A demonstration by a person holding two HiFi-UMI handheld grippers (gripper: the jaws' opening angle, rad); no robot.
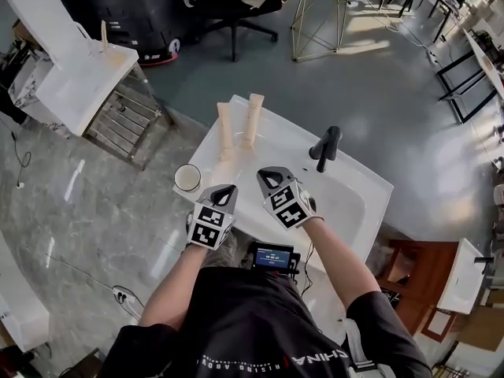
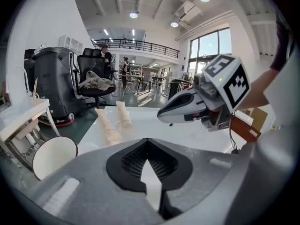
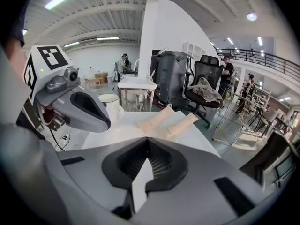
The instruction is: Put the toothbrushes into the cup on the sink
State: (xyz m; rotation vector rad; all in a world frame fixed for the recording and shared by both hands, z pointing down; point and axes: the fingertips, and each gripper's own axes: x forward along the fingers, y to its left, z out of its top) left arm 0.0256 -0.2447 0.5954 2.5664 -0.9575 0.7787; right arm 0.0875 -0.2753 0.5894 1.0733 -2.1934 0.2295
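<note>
the left hand-held gripper and right hand-held gripper hover closed and empty over the sink. two toothbrushes lie on its far rim; the cup stands at its left edge. we open one gripper, approach a toothbrush crosswise, and grip mid-length.

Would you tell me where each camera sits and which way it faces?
Head view: on the person's head, looking steeply down at the sink; both forearms, left gripper and right gripper show.
Left gripper view: on the left gripper, looking along its shut jaws across the sink; the right gripper shows at right.
Right gripper view: on the right gripper, looking along its shut jaws likewise; the left gripper shows at left.
Shared: both gripper views show the toothbrushes and the cup.
</note>
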